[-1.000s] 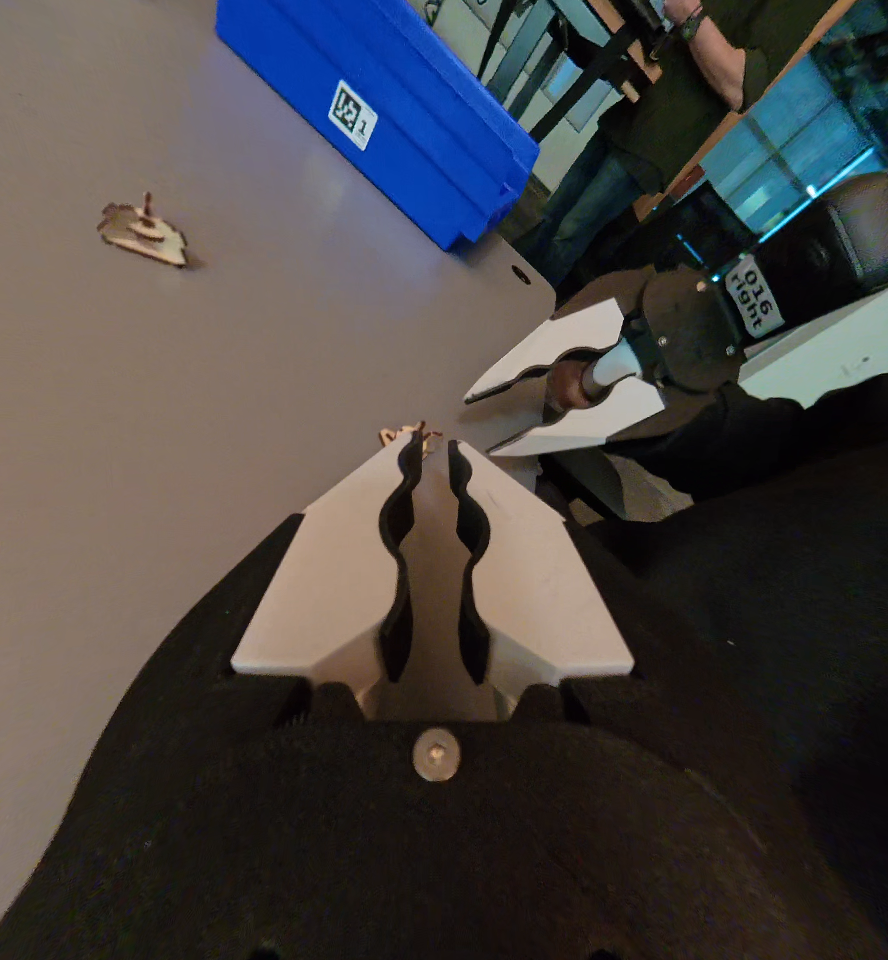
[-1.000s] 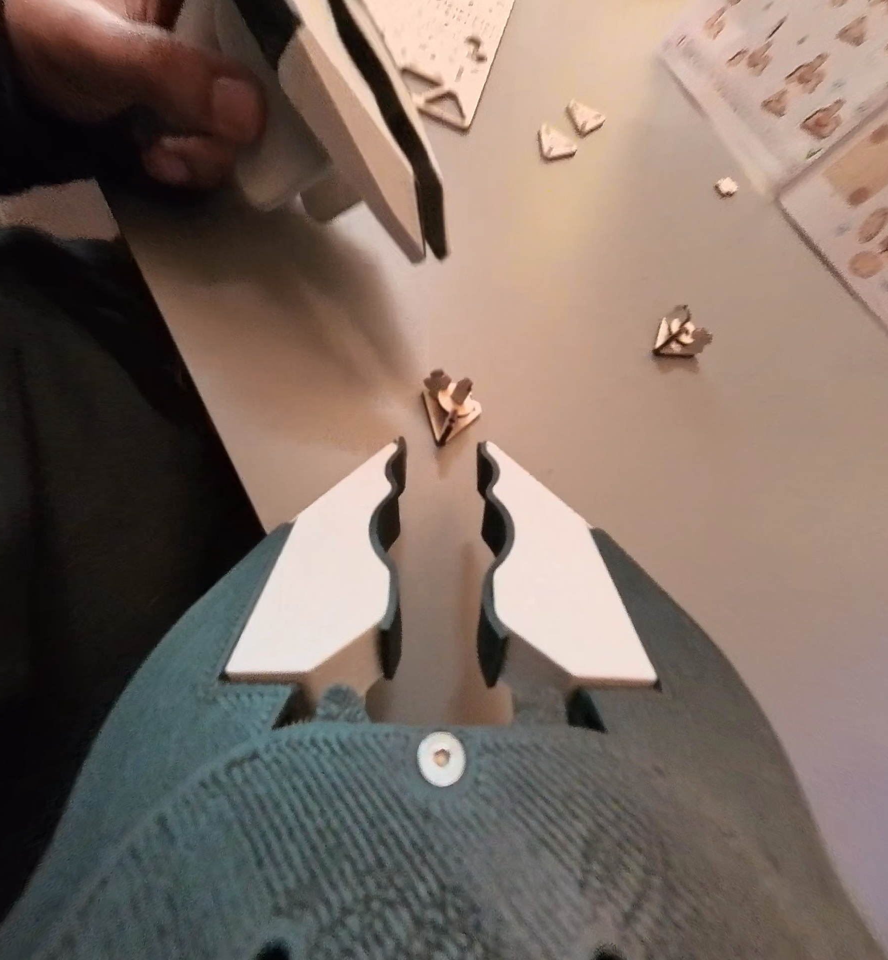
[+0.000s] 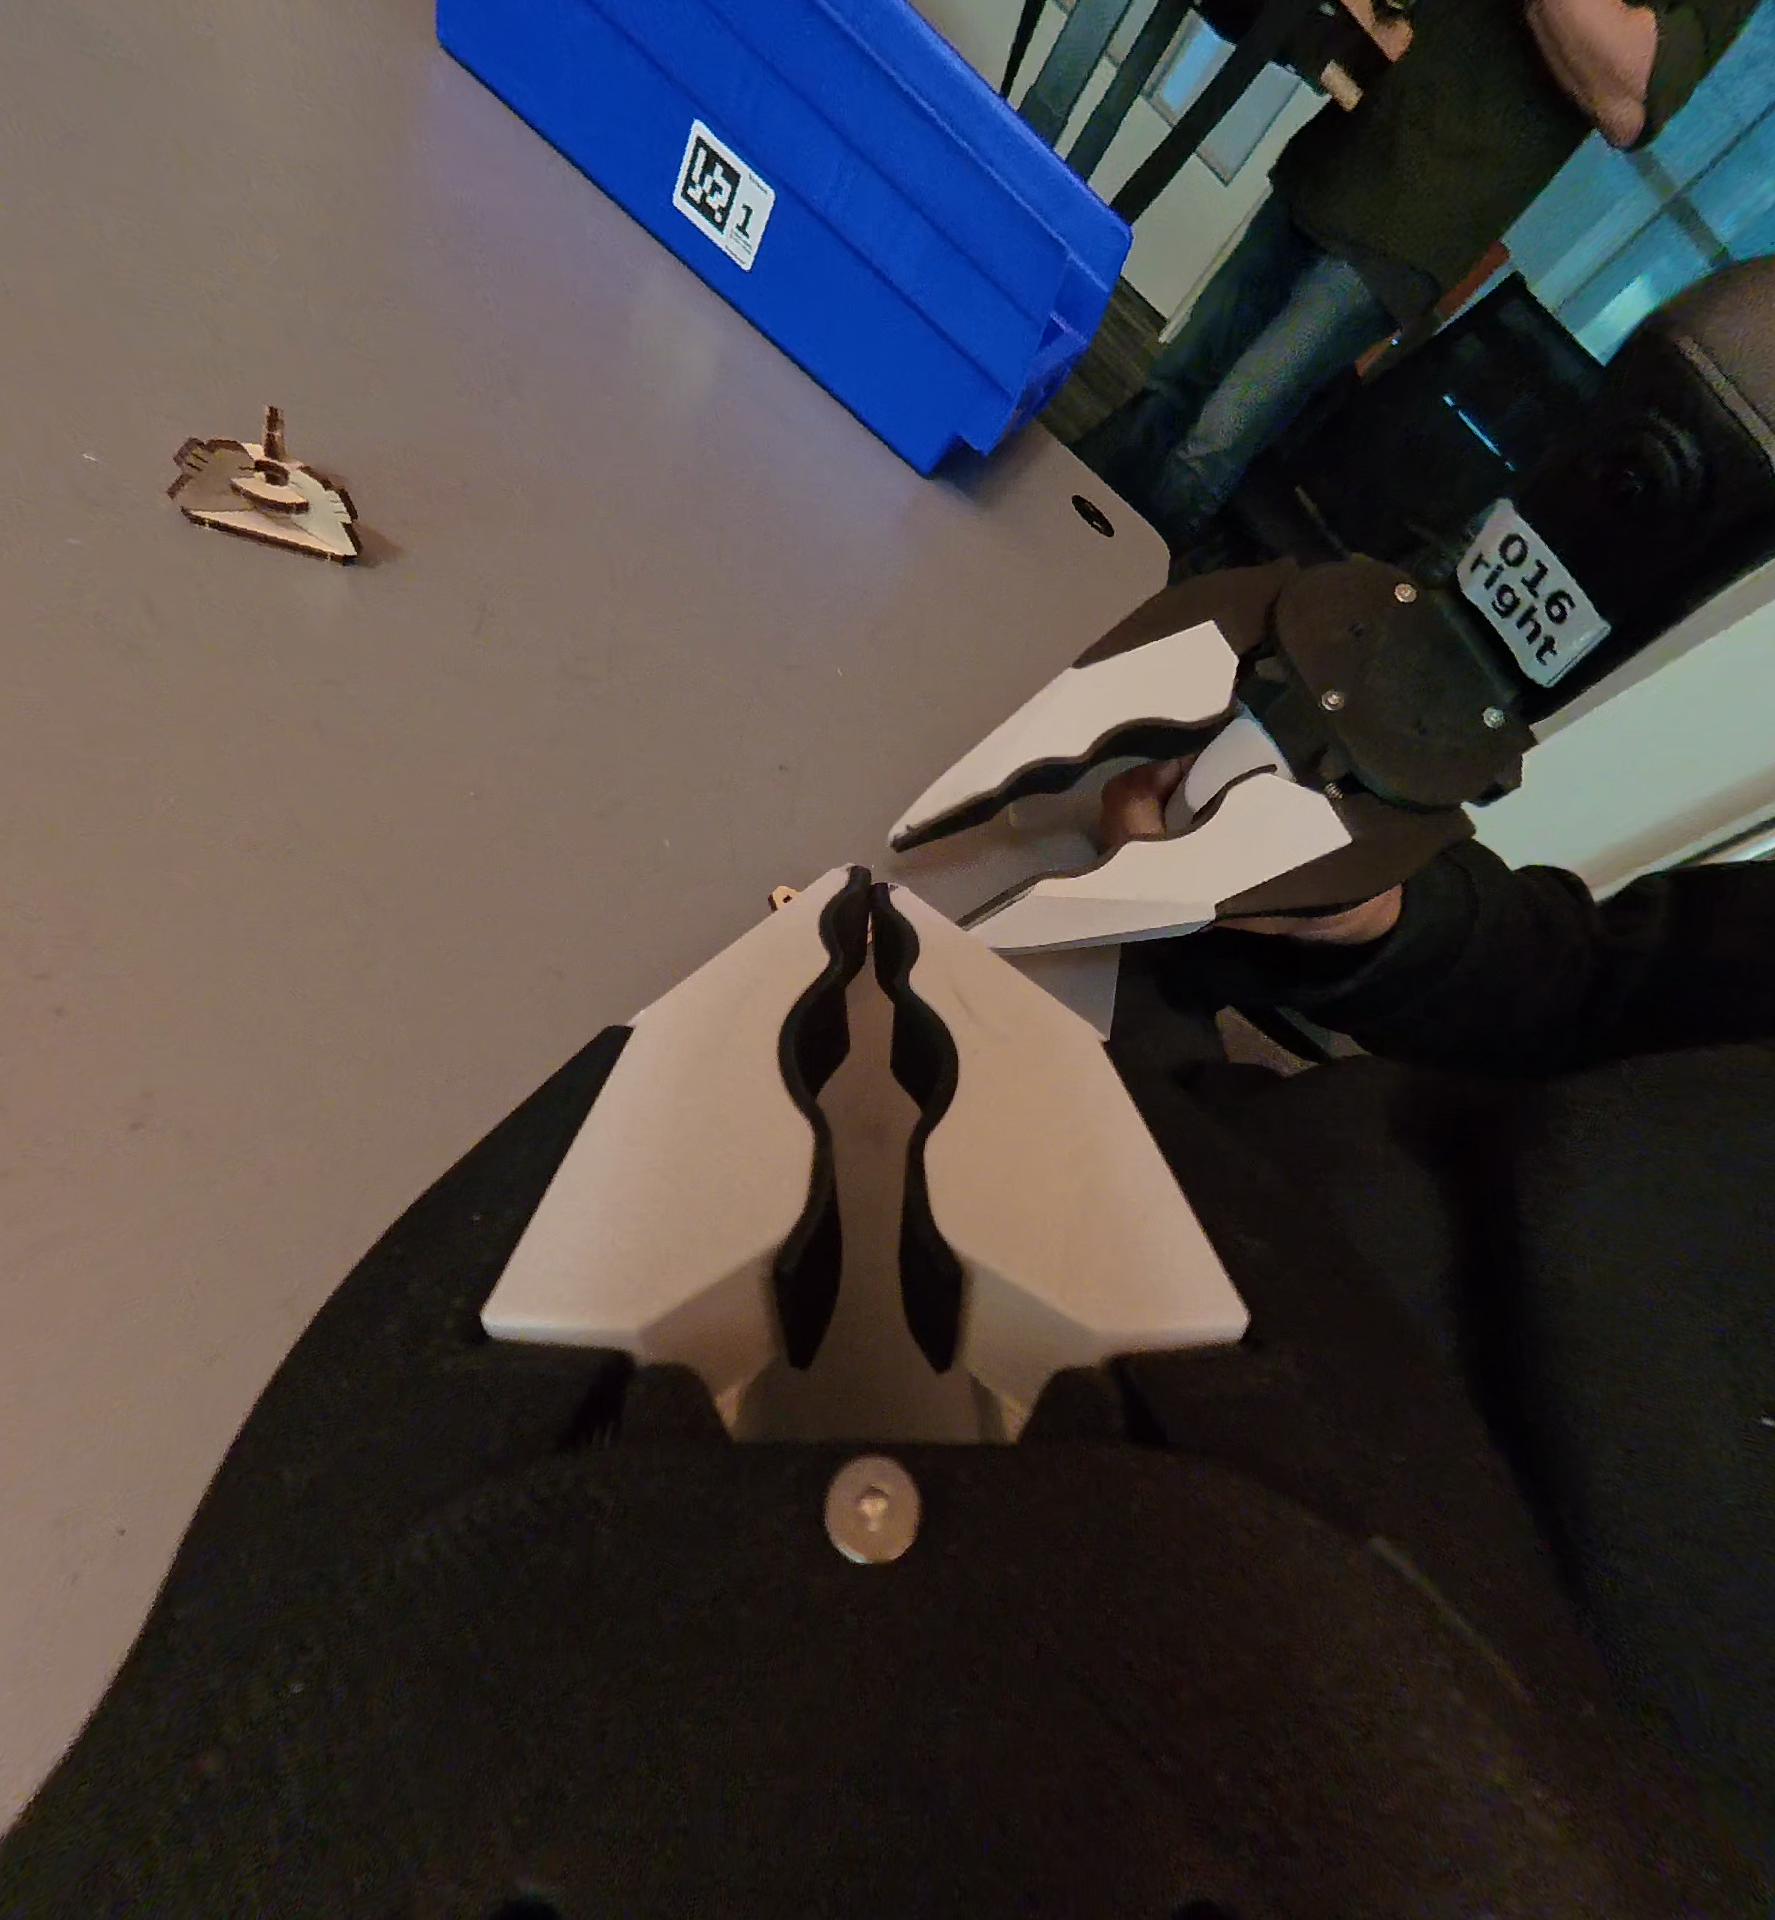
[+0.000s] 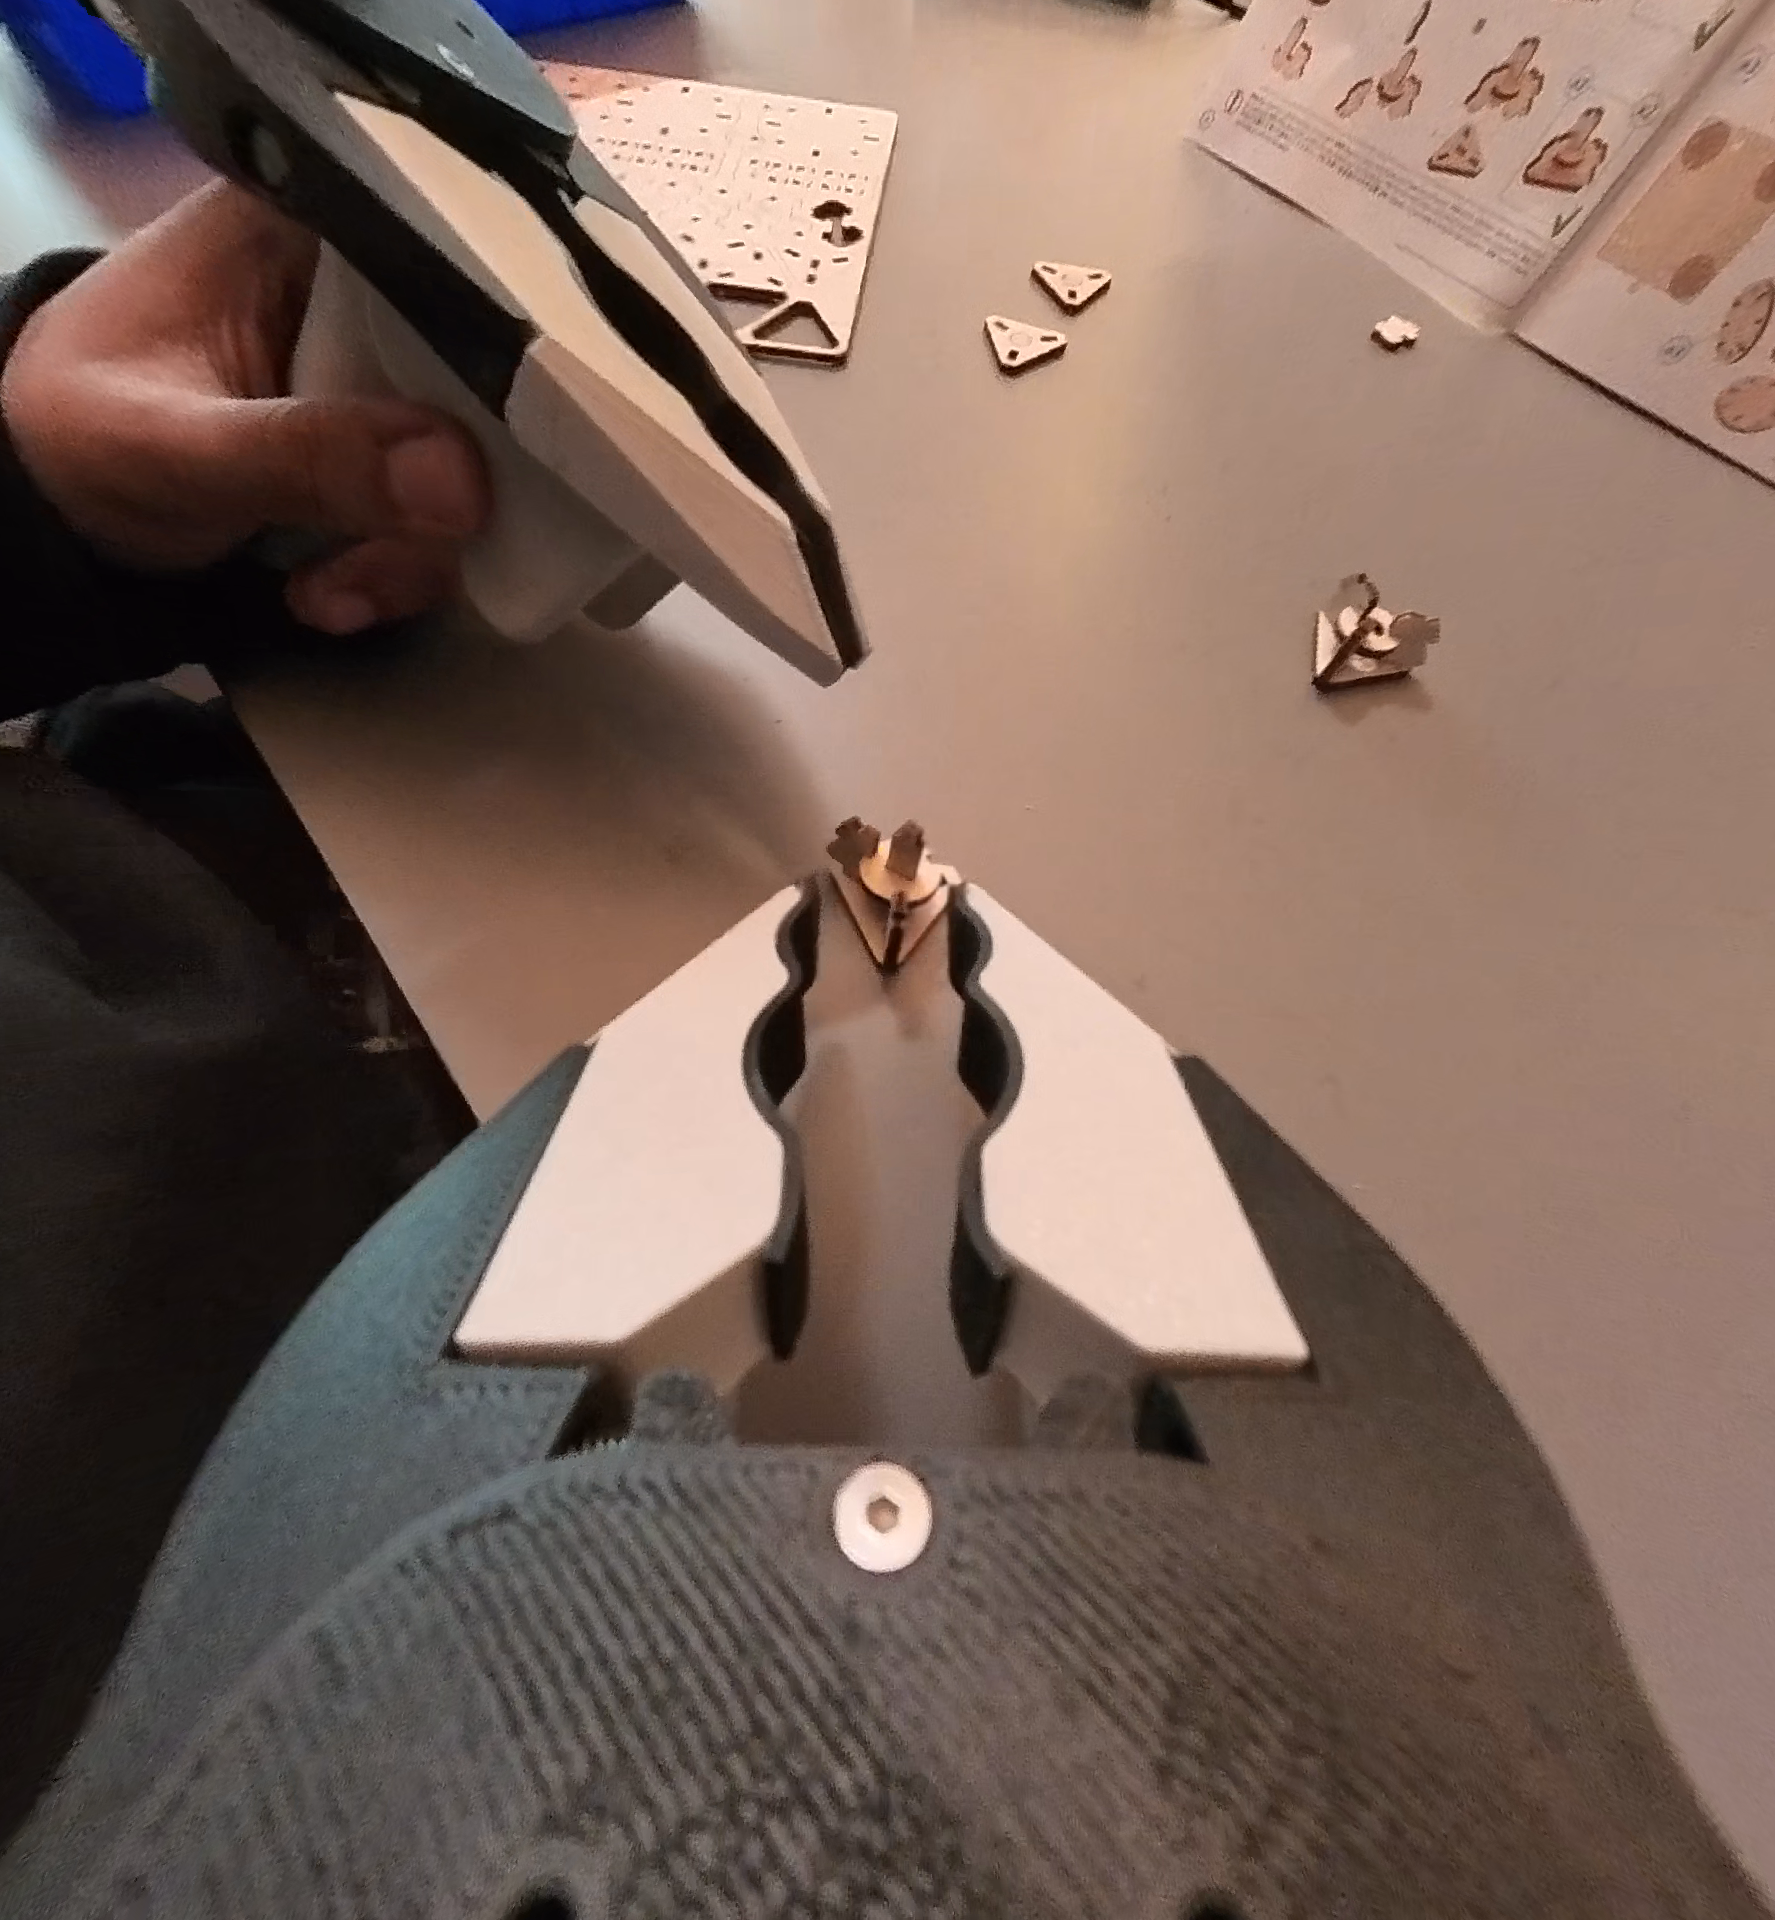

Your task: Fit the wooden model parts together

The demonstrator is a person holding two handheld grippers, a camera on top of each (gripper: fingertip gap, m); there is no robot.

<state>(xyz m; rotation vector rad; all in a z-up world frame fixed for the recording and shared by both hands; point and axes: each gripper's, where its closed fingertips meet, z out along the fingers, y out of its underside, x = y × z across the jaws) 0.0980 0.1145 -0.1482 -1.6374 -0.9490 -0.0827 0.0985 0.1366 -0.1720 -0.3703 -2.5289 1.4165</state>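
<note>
Rt gripper [image 4: 888, 899]: closed on the wood piece [image 4: 888, 914]; each dark pad meets one wide corner of it, jaws stand part-way apart
Left gripper [image 3: 867, 883]: clenched, tips pressed together with nothing between them; it hangs above the wood piece and to its left, apart from it
Wood piece, place: on the grey table [image 3: 447, 831] near its front edge, between the rt fingertips
Wood piece, look: small tan plywood triangle, the sharp corner points toward the rt camera; a round disc lies on top, with one upright peg and one notched tab standing from it; edges dark brown
Only rt view shows: the grasp itself; a hand [image 4: 208, 416] around the left gripper; beyond the wood piece a punched plywood sheet [image 4: 758, 156], two flat triangles [image 4: 1070, 281], a tiny loose bit [image 4: 1394, 330], printed sheets w/ drawings [image 4: 1589, 156]
Only left view shows: blue bin [image 3: 810, 208] w/ a white sticker, far beyond the wood piece; a person standing [image 3: 1434, 156] past the table edge; the wood piece is almost hidden behind the left fingers, only a tan corner peeks out
Both views: a second assembled piece [image 4: 1366, 644], same kind, lying alone well apart from the wood piece
</note>
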